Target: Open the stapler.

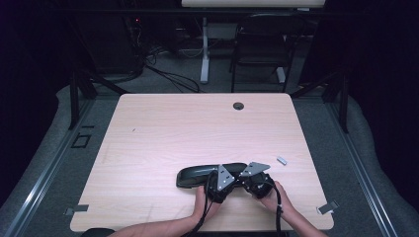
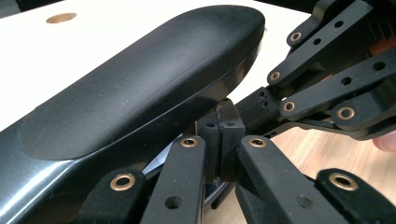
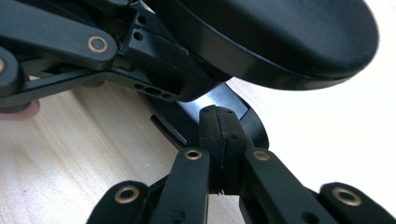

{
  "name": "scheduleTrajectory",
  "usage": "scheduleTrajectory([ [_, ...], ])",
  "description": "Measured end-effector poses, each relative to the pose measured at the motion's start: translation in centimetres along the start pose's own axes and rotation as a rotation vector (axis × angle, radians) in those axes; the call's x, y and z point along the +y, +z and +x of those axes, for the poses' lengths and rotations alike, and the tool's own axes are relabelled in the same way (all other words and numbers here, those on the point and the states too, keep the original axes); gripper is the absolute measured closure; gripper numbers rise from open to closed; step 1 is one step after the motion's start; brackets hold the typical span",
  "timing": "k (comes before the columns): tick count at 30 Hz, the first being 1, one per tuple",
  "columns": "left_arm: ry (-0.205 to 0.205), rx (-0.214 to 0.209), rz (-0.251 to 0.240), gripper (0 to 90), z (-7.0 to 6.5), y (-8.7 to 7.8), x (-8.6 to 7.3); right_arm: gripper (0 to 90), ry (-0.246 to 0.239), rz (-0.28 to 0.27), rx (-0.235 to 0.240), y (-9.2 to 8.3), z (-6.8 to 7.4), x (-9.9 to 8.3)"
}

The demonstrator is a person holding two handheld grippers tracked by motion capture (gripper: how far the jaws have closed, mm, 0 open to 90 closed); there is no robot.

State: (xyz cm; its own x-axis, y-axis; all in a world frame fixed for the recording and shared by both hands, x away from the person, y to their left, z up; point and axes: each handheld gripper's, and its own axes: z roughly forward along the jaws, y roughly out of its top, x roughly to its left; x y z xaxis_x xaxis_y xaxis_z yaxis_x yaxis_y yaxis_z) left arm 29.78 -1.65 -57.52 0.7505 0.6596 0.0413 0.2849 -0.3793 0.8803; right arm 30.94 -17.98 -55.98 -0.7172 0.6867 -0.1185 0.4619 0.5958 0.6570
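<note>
Table (image 1: 163, 128) brightly lit from overhead; surroundings dark. Gripper views overexpose the tabletop, with near linkages perhaps slightly soft.

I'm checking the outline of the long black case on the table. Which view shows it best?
The high view: the whole black case lies on the table, beside both grippers. The left gripper view shows its domed top close up, cropped; the right gripper view shows one rounded end.
</note>
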Motion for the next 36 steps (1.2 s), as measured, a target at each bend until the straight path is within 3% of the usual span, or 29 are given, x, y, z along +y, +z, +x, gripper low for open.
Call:
scheduleTrajectory([
  [10,0.017,0.020,0.005,90.0,-0.09,0.01,0.03,90.0,-0.010,-0.005,-0.009,0.02,0.16,-0.03],
  [15,-0.006,-0.006,-0.001,90.0,0.22,0.18,-0.08,90.0,-0.011,-0.005,-0.008,0.01,0.17,-0.06],
  [36,0.007,0.018,-0.003,90.0,0.03,0.21,-0.05,90.0,0.004,-0.012,0.008,0.02,-0.07,-0.14],
])
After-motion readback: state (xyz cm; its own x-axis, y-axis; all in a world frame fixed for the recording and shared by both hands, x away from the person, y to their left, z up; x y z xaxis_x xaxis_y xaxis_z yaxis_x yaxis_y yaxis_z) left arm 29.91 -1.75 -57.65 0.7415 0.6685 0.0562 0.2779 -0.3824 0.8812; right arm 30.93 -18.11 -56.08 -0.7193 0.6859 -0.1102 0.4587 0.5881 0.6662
